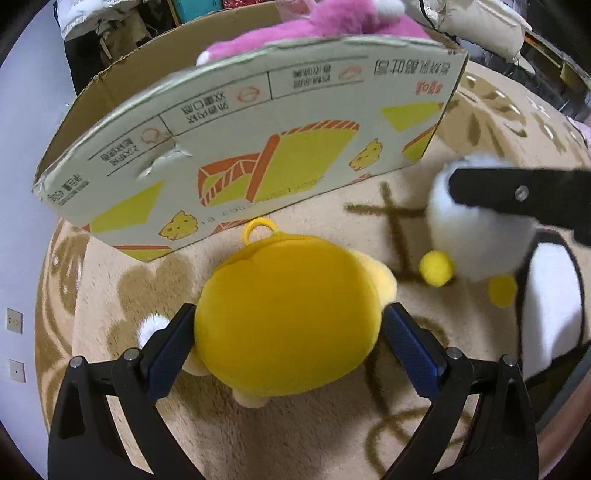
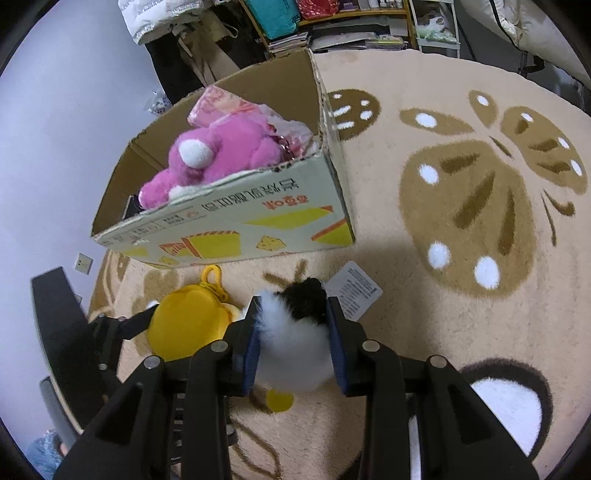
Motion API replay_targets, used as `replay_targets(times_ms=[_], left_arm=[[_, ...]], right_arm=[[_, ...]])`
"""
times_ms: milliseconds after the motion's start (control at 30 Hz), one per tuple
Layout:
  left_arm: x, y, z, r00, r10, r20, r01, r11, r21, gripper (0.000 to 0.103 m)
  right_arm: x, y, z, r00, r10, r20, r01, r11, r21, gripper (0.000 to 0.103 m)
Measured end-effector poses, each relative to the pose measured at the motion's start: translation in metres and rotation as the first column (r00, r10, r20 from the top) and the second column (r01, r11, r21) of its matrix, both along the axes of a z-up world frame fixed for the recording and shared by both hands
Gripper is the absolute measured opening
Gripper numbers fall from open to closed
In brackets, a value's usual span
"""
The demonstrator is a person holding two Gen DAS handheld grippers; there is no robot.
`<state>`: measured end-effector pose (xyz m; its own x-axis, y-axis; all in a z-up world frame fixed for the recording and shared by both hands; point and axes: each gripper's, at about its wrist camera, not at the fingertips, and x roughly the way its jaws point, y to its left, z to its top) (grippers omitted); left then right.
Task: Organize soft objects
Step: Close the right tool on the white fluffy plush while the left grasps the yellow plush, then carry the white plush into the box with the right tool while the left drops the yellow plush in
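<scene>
My left gripper (image 1: 288,325) is shut on a round yellow plush (image 1: 284,314) with a yellow loop, just above the rug in front of the cardboard box (image 1: 258,147). My right gripper (image 2: 291,310) is shut on a white and black fluffy plush (image 2: 295,332) with yellow feet and a paper tag (image 2: 354,288). That plush also shows in the left wrist view (image 1: 476,240) with a black finger across it. The yellow plush (image 2: 184,328) lies left of it. A pink plush (image 2: 214,158) lies inside the box (image 2: 236,229).
The beige rug (image 2: 461,221) with brown butterfly patterns stretches to the right. A plastic-wrapped pink item (image 2: 236,107) sits in the box behind the pink plush. Shelves and bags (image 2: 332,22) stand beyond the rug. A wall (image 1: 22,221) is on the left.
</scene>
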<state>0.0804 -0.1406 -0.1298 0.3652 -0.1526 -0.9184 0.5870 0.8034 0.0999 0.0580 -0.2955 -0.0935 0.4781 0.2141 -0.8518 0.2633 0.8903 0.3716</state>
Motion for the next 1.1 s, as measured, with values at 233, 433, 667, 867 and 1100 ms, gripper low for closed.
replay_targets(times_ms=[233,433,667,867,1100], left_arm=[[-0.001,0.003,0.0,0.999,0.031,0.04,-0.03,0.999,-0.012,0.072],[-0.007,0.015,0.009,0.996,0.063,0.061,-0.061,0.998,-0.029,0.072],[-0.026,0.041,0.042,0.976,0.144,0.164,-0.133,0.988,-0.077,0.072],[-0.04,0.058,0.079,0.938,0.219,0.268,-0.187,0.972,-0.141,0.072],[-0.031,0.079,0.115,0.882,0.294,0.369,-0.225,0.949,-0.219,0.072]], right_arm=[[-0.004,0.002,0.014,0.998,0.019,0.065,-0.02,1.0,0.01,0.034],[-0.009,0.005,0.023,0.994,0.023,0.107,-0.023,1.0,0.0,0.034],[-0.017,0.009,0.047,0.979,0.036,0.198,-0.031,0.999,-0.028,0.034],[-0.024,0.02,0.071,0.956,0.072,0.283,-0.053,0.996,-0.077,0.034],[-0.019,0.031,0.106,0.922,0.124,0.367,-0.086,0.989,-0.119,0.034]])
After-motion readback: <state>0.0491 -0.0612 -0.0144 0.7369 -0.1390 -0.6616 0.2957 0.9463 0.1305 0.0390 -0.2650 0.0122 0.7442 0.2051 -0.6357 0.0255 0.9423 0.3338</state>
